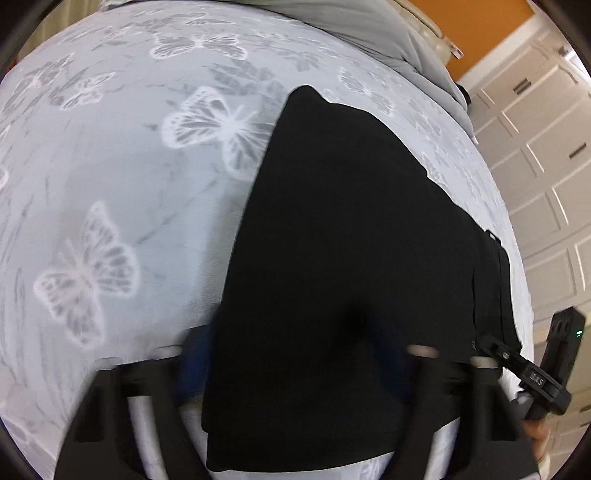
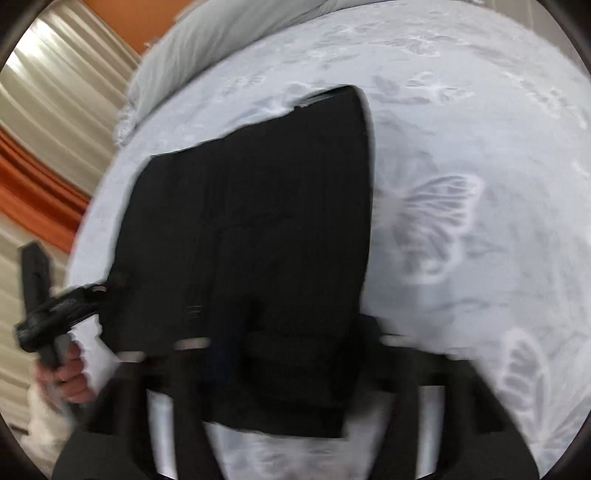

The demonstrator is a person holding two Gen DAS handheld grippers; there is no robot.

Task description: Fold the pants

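Black pants (image 1: 351, 258) flat on bed (image 1: 110, 184), long axis running far. Near hem between both grippers' jaws, left gripper (image 1: 295, 362), right gripper (image 2: 295, 350); grip uncertain, blurred.

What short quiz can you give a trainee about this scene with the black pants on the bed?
1. True or false: the black pants lie on a sheet printed with butterflies.
2. Which colour is the wall behind the bed? A green, B orange, C blue.
3. In the right wrist view, at which side of the picture does the person's hand show?

Key: 1 true; 2 B; 3 the left side.
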